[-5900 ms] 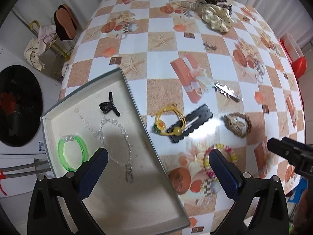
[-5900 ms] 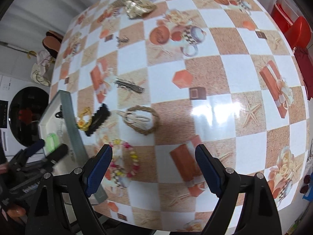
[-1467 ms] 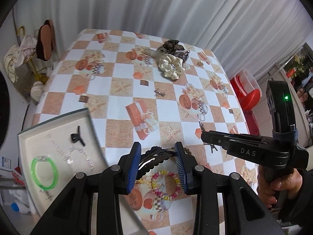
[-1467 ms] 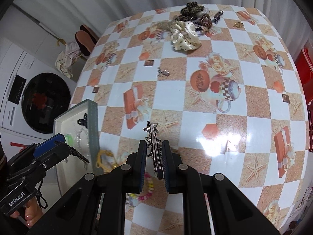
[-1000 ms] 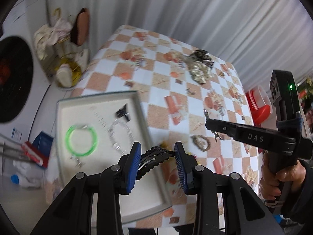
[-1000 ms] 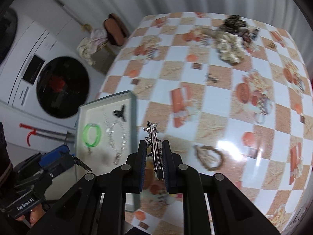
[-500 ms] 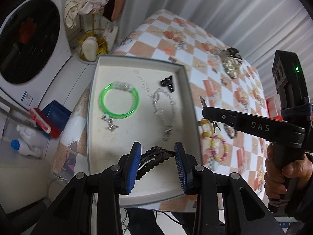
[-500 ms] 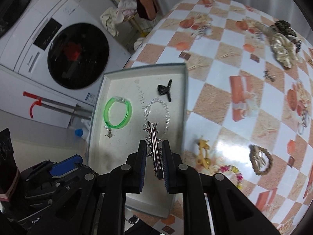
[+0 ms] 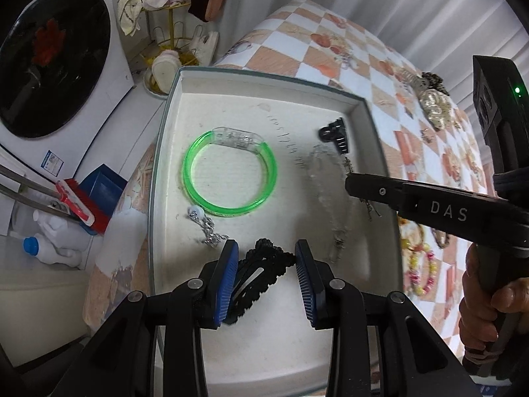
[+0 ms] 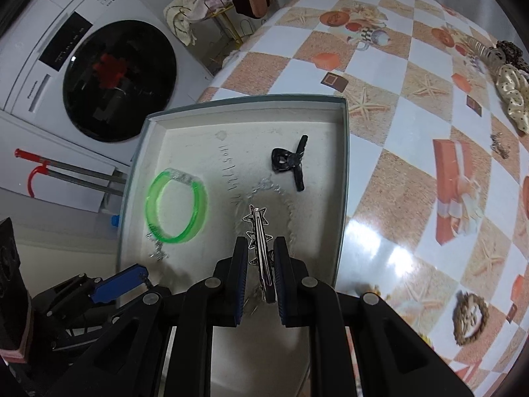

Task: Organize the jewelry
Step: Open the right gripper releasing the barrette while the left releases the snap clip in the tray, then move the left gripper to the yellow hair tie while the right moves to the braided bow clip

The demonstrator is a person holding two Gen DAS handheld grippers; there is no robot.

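My left gripper (image 9: pixel 266 259) is shut on a black scalloped hair clip (image 9: pixel 254 274) and holds it over the near part of the white tray (image 9: pixel 264 76). My right gripper (image 10: pixel 261 254) is shut on a silver star hair clip (image 10: pixel 259 231), over the tray (image 10: pixel 342 165) above a clear bead chain (image 10: pixel 281 195). In the tray lie a green bangle (image 9: pixel 228 178), a small black claw clip (image 9: pixel 335 134) and the chain (image 9: pixel 327 182). The right gripper's body (image 9: pixel 429 201) crosses the left wrist view.
On the checkered table (image 10: pixel 413 82) lie a woven ring (image 10: pixel 469 314), a cream scrunchie (image 10: pixel 512 99), a beaded bracelet (image 9: pixel 420 268) and a yellow hair tie (image 9: pixel 408 228). A washing machine (image 10: pixel 109 76) and a rack (image 9: pixel 172 16) stand beyond the table's left edge.
Both grippers have come down closer over the tray, each still holding its clip. The tray now fills more of both views.
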